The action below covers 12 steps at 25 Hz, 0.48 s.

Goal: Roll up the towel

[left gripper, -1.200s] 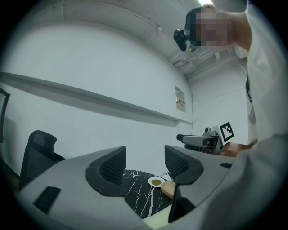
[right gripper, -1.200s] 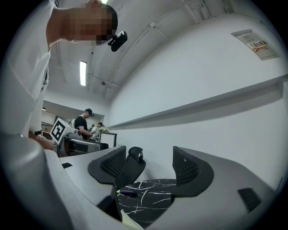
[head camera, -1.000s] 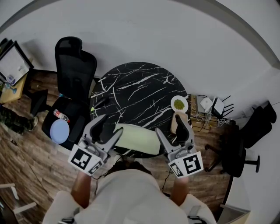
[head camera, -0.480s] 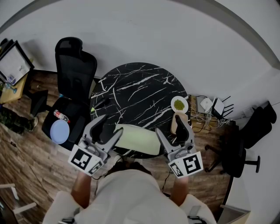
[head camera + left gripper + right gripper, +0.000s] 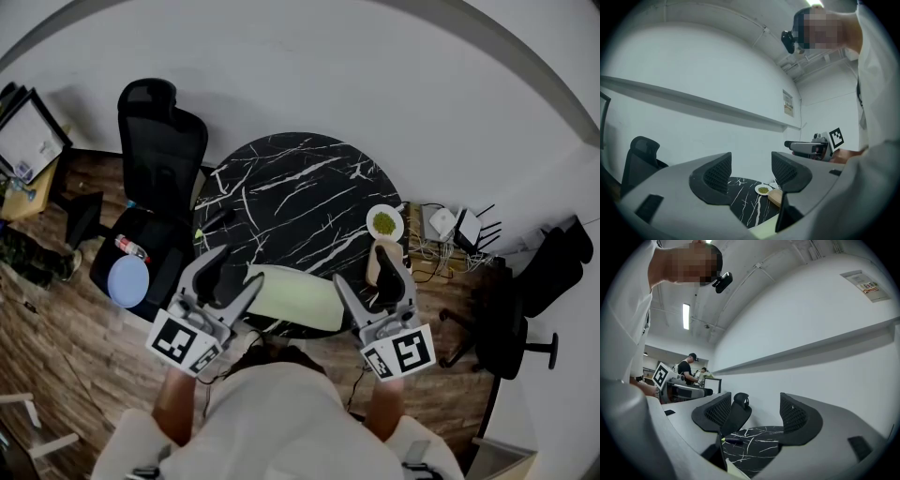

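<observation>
At the near edge of the tabletop (image 5: pixel 291 187), the left gripper (image 5: pixel 239 267) is held level with its jaws wide apart and nothing between them. In its own view only the far tabletop and the wall show in the gap. The right gripper (image 5: pixel 364 267) is held the same way, level, wide open and empty.

Between the two grippers lies the towel (image 5: pixel 295 295), pale green and flat, not yet rolled. It lies along the near rim of the round black marble top. In the head view each gripper's inner finger overlaps one end of the towel, but whether they touch it cannot be told. In both gripper views the towel shows only as a pale strip low beneath the jaws.

Past the right gripper a wooden block (image 5: pixel 375 267) stands at the tabletop's right edge. Just beyond it is a white plate (image 5: pixel 384 223) with something green on it. A black chair (image 5: pixel 155 141) stands left of the tabletop, with a blue disc (image 5: pixel 127 279) on its seat.
</observation>
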### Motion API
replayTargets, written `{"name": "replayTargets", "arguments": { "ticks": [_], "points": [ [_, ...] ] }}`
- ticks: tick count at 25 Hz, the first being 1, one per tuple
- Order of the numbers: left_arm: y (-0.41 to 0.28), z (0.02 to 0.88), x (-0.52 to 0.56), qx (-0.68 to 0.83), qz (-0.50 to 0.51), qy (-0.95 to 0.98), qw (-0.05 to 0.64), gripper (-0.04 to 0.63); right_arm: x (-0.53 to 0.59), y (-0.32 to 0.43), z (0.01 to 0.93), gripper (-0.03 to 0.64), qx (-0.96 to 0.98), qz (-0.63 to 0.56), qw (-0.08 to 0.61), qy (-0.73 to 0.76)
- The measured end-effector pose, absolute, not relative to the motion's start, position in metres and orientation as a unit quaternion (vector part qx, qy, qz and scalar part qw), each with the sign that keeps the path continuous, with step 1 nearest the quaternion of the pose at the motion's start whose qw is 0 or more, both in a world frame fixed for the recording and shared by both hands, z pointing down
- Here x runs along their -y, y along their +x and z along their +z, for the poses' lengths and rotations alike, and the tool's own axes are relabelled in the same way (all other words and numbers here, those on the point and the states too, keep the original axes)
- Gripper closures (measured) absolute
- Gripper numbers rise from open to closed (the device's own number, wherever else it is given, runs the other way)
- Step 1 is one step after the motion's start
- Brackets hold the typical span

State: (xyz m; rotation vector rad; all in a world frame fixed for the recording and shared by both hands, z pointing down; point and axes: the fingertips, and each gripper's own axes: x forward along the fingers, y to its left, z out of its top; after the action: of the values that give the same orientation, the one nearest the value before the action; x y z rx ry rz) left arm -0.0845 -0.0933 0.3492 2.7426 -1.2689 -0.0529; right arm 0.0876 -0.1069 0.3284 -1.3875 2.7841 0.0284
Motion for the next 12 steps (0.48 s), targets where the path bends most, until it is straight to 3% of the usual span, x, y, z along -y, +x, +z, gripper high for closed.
{"name": "replayTargets", "arguments": {
  "ticks": [12],
  "points": [
    [-0.0834,0.3499,0.0905,0.417,-0.016,0.907,0.056,0.348,0.1044,0.0882,0.3276,0.327,-0.895,0.012,0.017,-0.446]
  ]
}}
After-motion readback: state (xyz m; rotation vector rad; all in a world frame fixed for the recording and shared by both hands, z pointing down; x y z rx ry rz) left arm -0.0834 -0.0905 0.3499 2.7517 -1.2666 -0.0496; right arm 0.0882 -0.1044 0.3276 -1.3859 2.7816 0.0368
